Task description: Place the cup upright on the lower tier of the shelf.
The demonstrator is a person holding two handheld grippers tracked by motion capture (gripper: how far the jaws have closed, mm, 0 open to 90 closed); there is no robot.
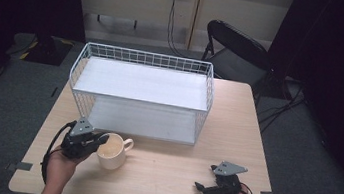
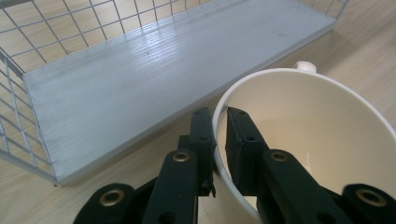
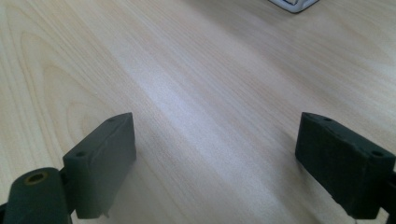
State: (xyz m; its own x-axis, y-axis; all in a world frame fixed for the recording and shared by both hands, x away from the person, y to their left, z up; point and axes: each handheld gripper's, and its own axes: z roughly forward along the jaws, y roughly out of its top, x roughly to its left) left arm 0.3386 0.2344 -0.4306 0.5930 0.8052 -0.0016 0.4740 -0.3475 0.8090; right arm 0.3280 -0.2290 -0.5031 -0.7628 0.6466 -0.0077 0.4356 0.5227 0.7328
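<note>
While the cream mug (image 1: 113,152) stands on the wooden table (image 1: 169,177), just in front of the white wire rack (image 1: 142,93), the grasp on it looks already made. Left gripper (image 1: 97,141): jaws pinched on the mug's rim, 1 jaw outside the wall, 1 inside, seen close in the left gripper view. Mug upright, handle turned away toward the rack, interior looks empty.

Right gripper (image 1: 202,187): jaws wide apart, holding nothing, low over bare table at the near right, well apart from the mug.

Rack: 2 levels, upper shelf (image 1: 144,84) and lower shelf (image 2: 140,79), both bare.

Progress, as a judgement:
- Done: approach and grip on the rim.
- Cannot tell from these views whether the mug's base has left the table; it appears to sit on it.
- Left: lift, carry forward, set the mug on a shelf, most likely the lower 1, which lies directly ahead of the left gripper. Then release.
- Right gripper has no part in this yet.
</note>
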